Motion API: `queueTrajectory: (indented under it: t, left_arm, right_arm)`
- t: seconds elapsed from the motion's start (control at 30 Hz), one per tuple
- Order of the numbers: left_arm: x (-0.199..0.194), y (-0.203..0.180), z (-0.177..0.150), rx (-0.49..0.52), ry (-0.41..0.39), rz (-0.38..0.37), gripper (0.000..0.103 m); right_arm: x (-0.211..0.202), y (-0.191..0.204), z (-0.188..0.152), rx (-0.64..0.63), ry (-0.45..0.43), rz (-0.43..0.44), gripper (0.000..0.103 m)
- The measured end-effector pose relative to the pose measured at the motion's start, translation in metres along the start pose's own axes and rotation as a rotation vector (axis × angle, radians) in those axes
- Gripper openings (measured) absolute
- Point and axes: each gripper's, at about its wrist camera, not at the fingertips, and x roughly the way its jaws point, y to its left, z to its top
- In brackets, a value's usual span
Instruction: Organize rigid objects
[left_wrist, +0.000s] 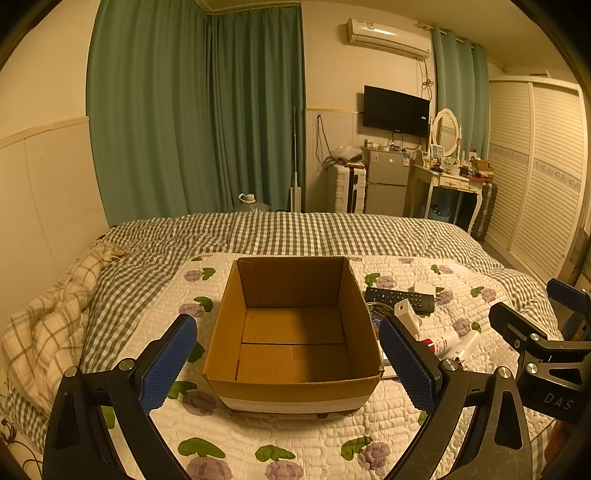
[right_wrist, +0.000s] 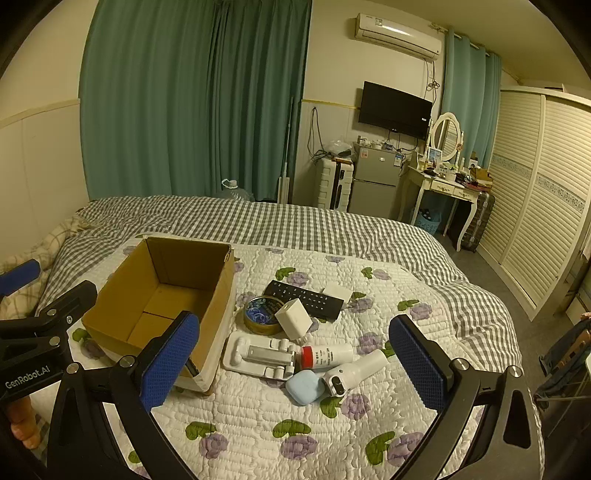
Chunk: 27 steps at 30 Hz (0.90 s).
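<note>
An open, empty cardboard box (left_wrist: 293, 332) sits on the floral quilt; it also shows in the right wrist view (right_wrist: 159, 299). To its right lies a pile: a black remote (right_wrist: 304, 299), a round tin (right_wrist: 261, 314), a white charger cube (right_wrist: 294, 318), a white phone stand (right_wrist: 258, 356), a white tube with a red cap (right_wrist: 327, 355), a white bottle (right_wrist: 354, 371) and a light blue case (right_wrist: 304, 386). My left gripper (left_wrist: 288, 365) is open, its fingers on either side of the box. My right gripper (right_wrist: 295, 367) is open and empty above the pile.
The bed carries a grey checked cover (right_wrist: 295, 225) and a rumpled plaid blanket (left_wrist: 48, 325) at the left. Beyond the bed stand green curtains, a small fridge (right_wrist: 373, 181), a dressing table (right_wrist: 443, 184) and a louvred wardrobe (right_wrist: 535, 206).
</note>
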Motion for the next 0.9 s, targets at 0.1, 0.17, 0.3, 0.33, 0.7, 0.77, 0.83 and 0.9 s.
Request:
queueTrajectory:
  t: [0.1, 0.17, 0.3, 0.33, 0.7, 0.77, 0.83, 0.9]
  left_arm:
    - [-0.0001, 0.0001, 0.0, 0.0, 0.001, -0.001, 0.102]
    - [-0.0004, -0.0002, -0.0001, -0.002, 0.001, 0.0, 0.102]
    - [0.0001, 0.0001, -0.0013, -0.003, 0.001, 0.002, 0.102]
    - [0.0004, 0.0007, -0.0007, -0.005, 0.002, 0.003, 0.102]
    - [-0.0011, 0.0023, 0.0004, -0.009, 0.005, 0.002, 0.102]
    - [-0.001, 0.0019, 0.0001, -0.009, 0.004, 0.004, 0.102]
    - [-0.0008, 0.0027, 0.0003, -0.009, 0.005, 0.003, 0.102]
    - [-0.0008, 0.0028, 0.0003, -0.008, 0.005, 0.003, 0.102]
  right_arm:
    - [0.0003, 0.0032, -0.0017, 0.0, -0.001, -0.002, 0.103]
    - [0.0002, 0.0032, -0.0015, -0.001, 0.0, -0.002, 0.103]
    - [-0.0012, 0.0028, -0.001, -0.002, 0.0, -0.003, 0.103]
    - [-0.0012, 0.0029, -0.0007, -0.001, 0.0, -0.002, 0.103]
    - [-0.0012, 0.0058, 0.0012, -0.008, 0.003, 0.004, 0.103]
    - [-0.0014, 0.0068, 0.0011, -0.009, 0.003, 0.004, 0.103]
    - [-0.0016, 0.0072, 0.001, -0.01, 0.002, 0.002, 0.103]
    - [-0.0014, 0.0075, 0.0012, -0.011, 0.003, 0.003, 0.103]
